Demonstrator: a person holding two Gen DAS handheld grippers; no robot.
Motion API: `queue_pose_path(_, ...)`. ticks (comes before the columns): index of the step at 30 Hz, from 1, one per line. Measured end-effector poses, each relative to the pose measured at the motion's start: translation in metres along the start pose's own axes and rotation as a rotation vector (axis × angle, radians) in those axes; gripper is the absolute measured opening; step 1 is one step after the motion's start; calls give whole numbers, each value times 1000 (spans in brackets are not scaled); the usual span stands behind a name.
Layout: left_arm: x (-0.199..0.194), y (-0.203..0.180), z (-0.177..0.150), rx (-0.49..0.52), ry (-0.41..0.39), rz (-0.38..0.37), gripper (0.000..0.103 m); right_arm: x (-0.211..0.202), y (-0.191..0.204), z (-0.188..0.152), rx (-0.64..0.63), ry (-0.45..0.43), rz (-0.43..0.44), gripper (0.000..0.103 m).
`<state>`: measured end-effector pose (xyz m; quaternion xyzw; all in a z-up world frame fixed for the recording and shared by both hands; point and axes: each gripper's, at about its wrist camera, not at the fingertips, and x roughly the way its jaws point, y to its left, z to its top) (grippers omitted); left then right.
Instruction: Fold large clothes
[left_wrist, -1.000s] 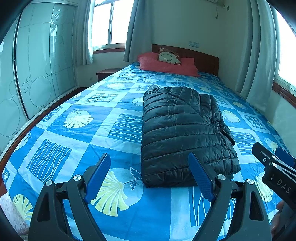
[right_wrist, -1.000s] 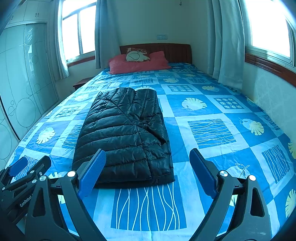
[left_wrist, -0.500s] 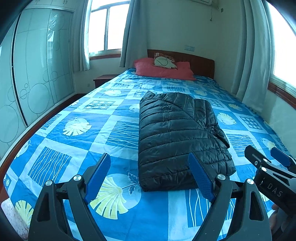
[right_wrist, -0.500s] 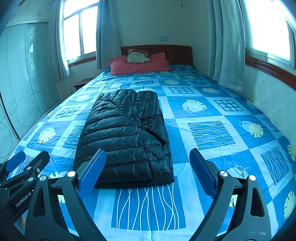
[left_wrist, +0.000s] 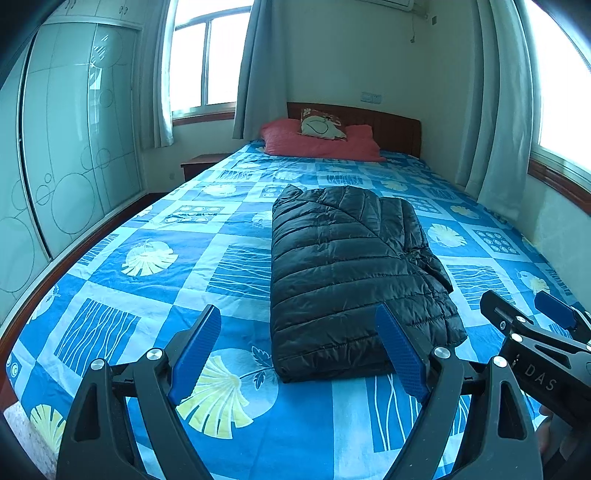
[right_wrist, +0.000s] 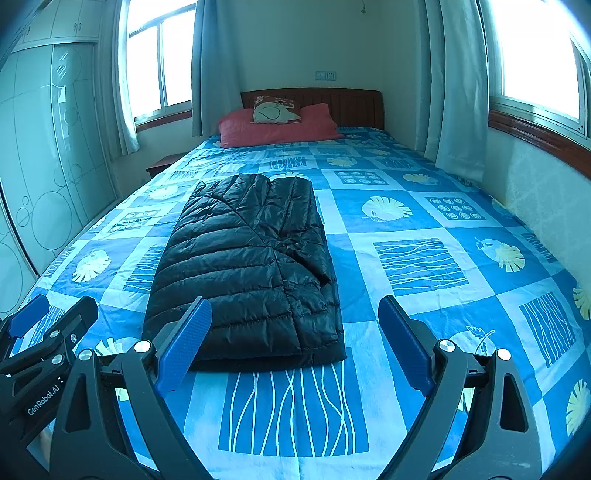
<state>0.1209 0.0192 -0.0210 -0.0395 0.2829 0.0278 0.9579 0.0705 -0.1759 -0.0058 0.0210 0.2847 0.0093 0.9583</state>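
A black quilted puffer jacket lies folded into a long rectangle on the blue patterned bed, lengthwise toward the headboard. In the right wrist view the same jacket sits left of centre. My left gripper hangs open above the bed's near end, short of the jacket's front edge, nothing between its blue pads. My right gripper is open too, held back from the jacket's near right corner. Each gripper shows at the edge of the other's view: the right gripper and the left gripper.
Red pillows and a small patterned cushion rest against the wooden headboard. A glass-fronted wardrobe runs along the left. A wall with curtains and a window borders the bed's right side. A nightstand stands far left.
The left wrist view has tilted up slightly, so the jacket and bed sit lower in the picture. The right gripper and the jacket have stayed put. Both grippers remain open.
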Motion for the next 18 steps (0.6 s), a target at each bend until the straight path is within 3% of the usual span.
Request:
queue_pose_path(6,-1,4,-4,-40,-18,29,89,5,-2,-6,4,13,1,91)
queue_pose_path(13,7,12,-7,-56,14,-2,89,7,-6,-8,11,16,1,91)
queue_pose_path(18,14,26,-12,-152,48,-54,88,7,-6,-9,12,18,2,91)
